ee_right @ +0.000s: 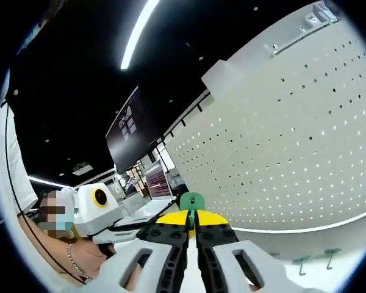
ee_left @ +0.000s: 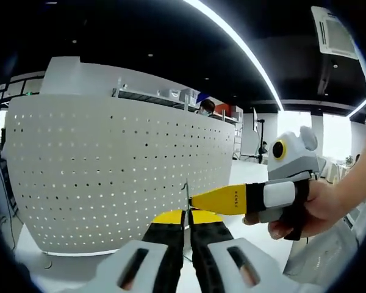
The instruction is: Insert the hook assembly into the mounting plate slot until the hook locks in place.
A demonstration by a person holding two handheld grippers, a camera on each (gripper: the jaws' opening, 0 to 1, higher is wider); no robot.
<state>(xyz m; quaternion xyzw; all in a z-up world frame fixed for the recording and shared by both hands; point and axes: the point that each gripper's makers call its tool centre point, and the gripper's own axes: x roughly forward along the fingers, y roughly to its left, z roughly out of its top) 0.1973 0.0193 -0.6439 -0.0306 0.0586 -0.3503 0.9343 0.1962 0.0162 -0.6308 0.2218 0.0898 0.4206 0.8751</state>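
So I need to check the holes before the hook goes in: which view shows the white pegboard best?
The left gripper view: the pegboard faces the camera nearly square, with its rows of holes and its bottom edge clear. The right gripper view shows the pegboard at a slant, running off the frame, so the holes look skewed.

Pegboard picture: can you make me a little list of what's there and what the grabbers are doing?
board: big white pegboard panel with rows of small round holes, standing upright
left gripper: jaws closed on a thin metal piece that is hard to make out
right gripper: jaws closed on a small green plastic hook piece
right gripper in left gripper view: yellow tip next to the left gripper's tip, in front of the board
spare parts: two small green hooks lying on the white surface by the board
hook in board: not yet
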